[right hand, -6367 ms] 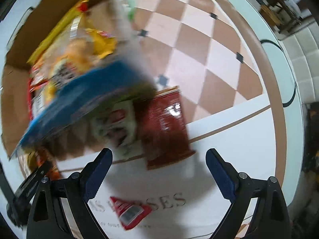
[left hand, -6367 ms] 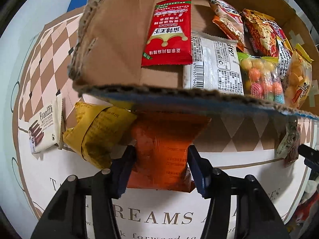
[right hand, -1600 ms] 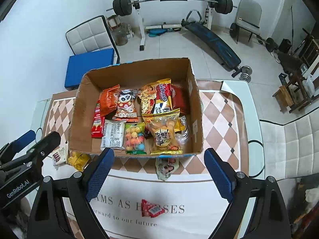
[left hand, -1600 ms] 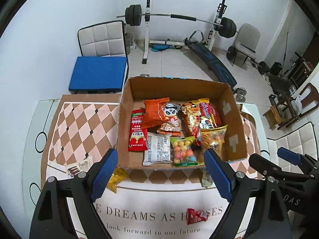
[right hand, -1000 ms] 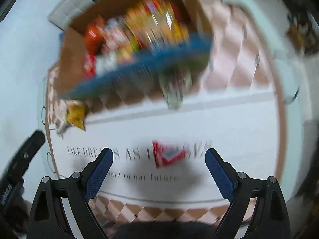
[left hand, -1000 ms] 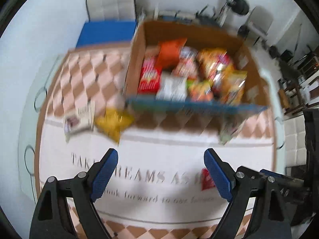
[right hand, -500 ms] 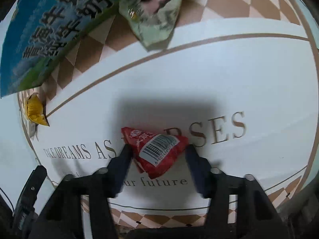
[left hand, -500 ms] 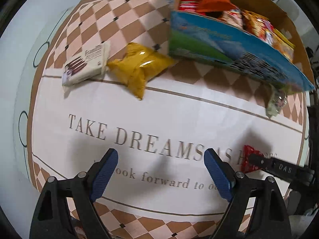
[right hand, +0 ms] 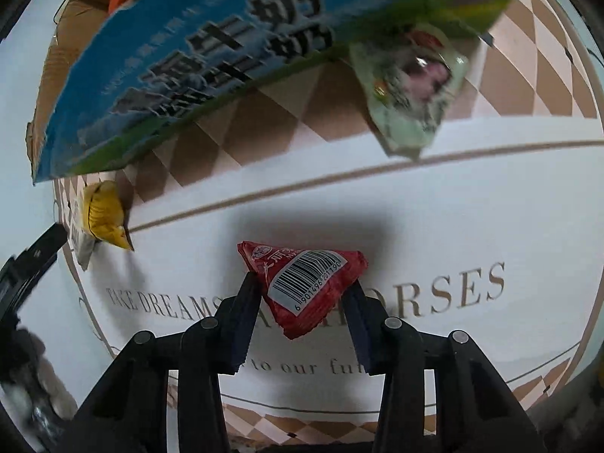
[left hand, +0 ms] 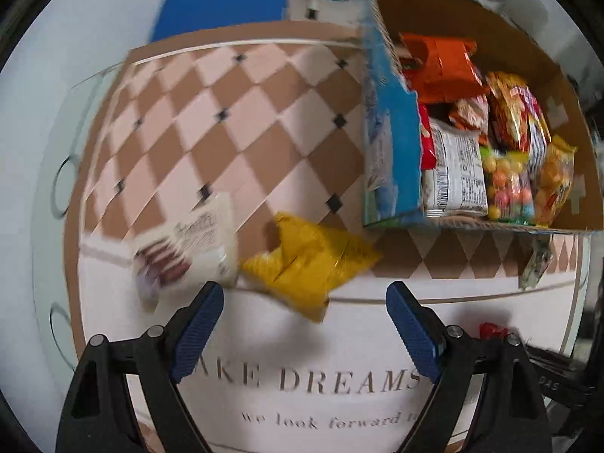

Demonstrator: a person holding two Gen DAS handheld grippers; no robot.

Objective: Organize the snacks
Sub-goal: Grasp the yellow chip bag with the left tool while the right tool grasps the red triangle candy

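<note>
My right gripper (right hand: 302,287) points down at the table, its jaws closing on a small red triangular packet (right hand: 307,283) with a barcode; both pads press its sides. That packet also shows as a red corner (left hand: 492,330) at the lower right of the left wrist view. My left gripper (left hand: 304,296) hangs open just above a yellow snack bag (left hand: 309,260), nothing between its pads. A white biscuit packet (left hand: 185,249) lies left of the yellow bag. The cardboard box (left hand: 392,143), blue on the outside, holds several snack packets at the upper right.
A pale green see-through packet (right hand: 411,87) lies against the box's front wall (right hand: 196,64). The yellow bag (right hand: 104,215) appears at the far left of the right wrist view. The table carries a chequered mat with printed lettering (left hand: 339,377). A blue cushion (left hand: 222,7) lies beyond the table.
My right gripper's jaws have come together on the red packet after dropping towards the table. My left gripper has sunk and slid over to the yellow bag, still open.
</note>
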